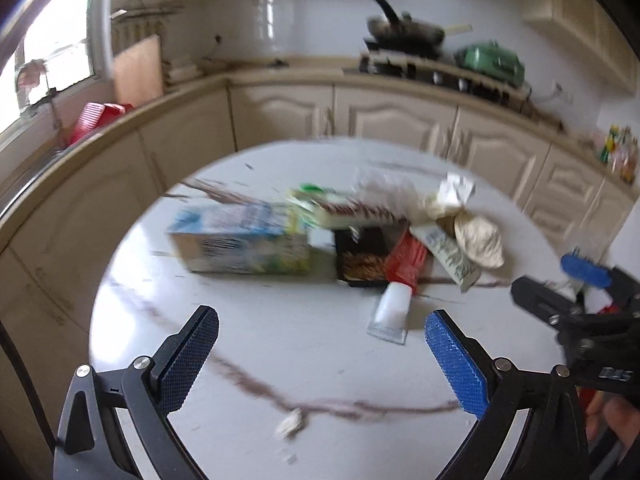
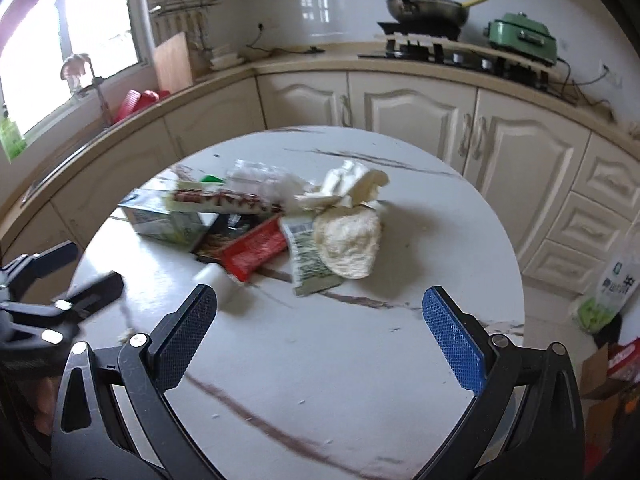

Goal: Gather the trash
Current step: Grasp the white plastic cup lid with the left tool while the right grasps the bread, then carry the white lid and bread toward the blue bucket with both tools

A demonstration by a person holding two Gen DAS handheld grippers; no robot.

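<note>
While both the left gripper (image 1: 322,356) and right gripper (image 2: 320,338) hover wide open and empty, the loosely stacked trash pile (image 2: 272,220) mid-table (image 2: 360,360) risks toppling if nudged.

Lying on the round table (image 2: 360,360): carton (image 2: 164,220) left of tray (image 2: 256,248), crumpled bag (image 2: 348,244) right.

a frying pan (image 2: 426,6) and green cooker (image 2: 522,38) sit on the counter (image 2: 280,65).

Round marble tabletop (image 2: 360,360) carries a trash pile: milk carton (image 1: 240,244), with black tray (image 1: 362,260) just beside it, white tube (image 1: 392,308) near the tray.
</note>
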